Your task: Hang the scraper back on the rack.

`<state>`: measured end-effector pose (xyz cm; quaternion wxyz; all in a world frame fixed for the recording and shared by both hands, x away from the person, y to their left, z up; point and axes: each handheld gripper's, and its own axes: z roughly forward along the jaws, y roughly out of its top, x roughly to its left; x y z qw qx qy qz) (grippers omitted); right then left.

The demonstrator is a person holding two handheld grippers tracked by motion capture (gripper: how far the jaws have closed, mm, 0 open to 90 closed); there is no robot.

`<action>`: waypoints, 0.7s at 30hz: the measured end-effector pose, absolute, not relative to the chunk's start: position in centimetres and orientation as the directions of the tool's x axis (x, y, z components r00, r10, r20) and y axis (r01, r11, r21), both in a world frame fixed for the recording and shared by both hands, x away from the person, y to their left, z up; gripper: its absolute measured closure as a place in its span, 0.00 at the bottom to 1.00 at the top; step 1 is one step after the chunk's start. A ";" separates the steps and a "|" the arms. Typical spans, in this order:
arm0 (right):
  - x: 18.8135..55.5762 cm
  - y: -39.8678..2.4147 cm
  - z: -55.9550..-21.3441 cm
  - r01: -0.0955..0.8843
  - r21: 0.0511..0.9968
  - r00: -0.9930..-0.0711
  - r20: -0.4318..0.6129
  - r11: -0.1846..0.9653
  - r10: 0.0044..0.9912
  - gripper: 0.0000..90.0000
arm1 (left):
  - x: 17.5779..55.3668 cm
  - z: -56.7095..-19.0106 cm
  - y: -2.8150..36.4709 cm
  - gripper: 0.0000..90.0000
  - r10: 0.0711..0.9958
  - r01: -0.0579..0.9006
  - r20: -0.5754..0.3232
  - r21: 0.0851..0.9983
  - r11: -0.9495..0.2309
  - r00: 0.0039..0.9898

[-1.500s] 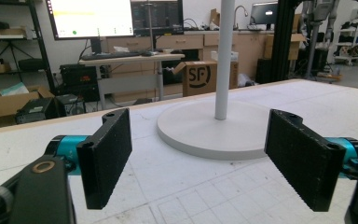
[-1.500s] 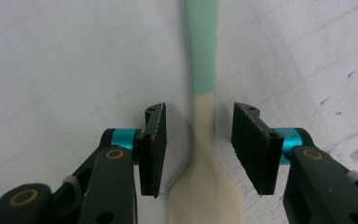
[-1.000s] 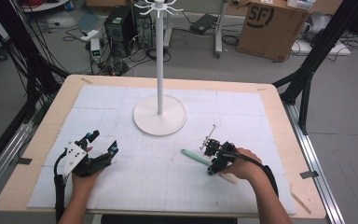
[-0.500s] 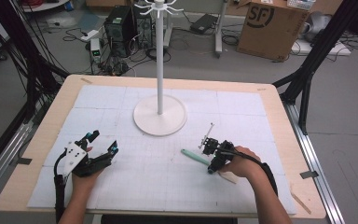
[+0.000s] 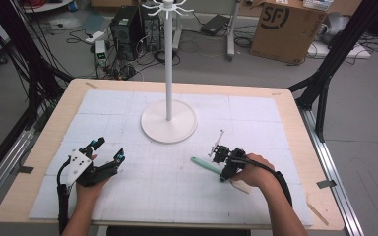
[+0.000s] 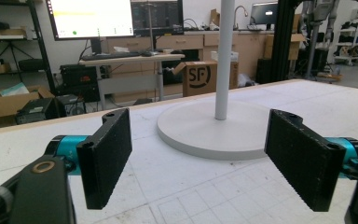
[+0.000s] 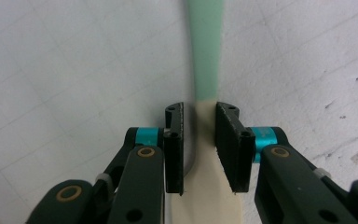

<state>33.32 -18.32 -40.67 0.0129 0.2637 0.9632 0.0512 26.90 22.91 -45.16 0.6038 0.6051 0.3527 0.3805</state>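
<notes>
Thing in hand: we see a spatula (image 5: pixel 207 165), green handle and cream blade, lying flat on the worktop (image 5: pixel 187 201) at lower right of the high view.
Long axis: in the right gripper view it runs straight ahead between the jaws.
Right gripper (image 7: pixel 199 140): jaws have just been closing, straddling the spatula's neck; a sliver of gap shows, so not yet pinching.
Left gripper (image 6: pixel 198 156): spread wide, empty, well apart at lower left.
Around: the white stand (image 5: pixel 169 120) sits behind, clear of the lift.

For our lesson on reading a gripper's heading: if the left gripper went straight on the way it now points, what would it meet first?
Probably the round white base of the stand: it lies dead ahead between the left gripper's open black jaws, with the white gridded mat bare before it; depth is uncertain.
</notes>
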 end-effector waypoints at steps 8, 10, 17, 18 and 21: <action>33.5 -18.4 -40.7 0.498 0.111 -0.865 -0.006 0.860 0.502 0.87 | 26.9 -45.2 22.9 0.26 0.886 -0.032 0.035 0.999 -0.023 0.462; 33.4 -18.3 -40.7 0.499 0.111 -0.864 -0.006 0.859 0.503 0.88 | 26.9 -45.2 22.9 0.26 0.886 -0.033 0.035 0.999 -0.023 0.461; 33.3 -18.3 -40.7 0.501 0.116 -0.863 -0.011 0.858 0.506 0.89 | 26.9 -45.2 22.9 0.26 0.886 -0.032 0.035 0.999 -0.022 0.462; 33.3 -18.3 -40.7 0.505 0.111 -0.861 -0.010 0.856 0.509 0.89 | 26.9 -45.2 22.9 0.26 0.887 -0.032 0.035 0.999 -0.023 0.461; 33.3 -18.3 -40.7 0.503 0.110 -0.862 -0.009 0.857 0.507 0.89 | 26.9 -45.2 22.9 0.26 0.887 -0.032 0.035 0.999 -0.022 0.461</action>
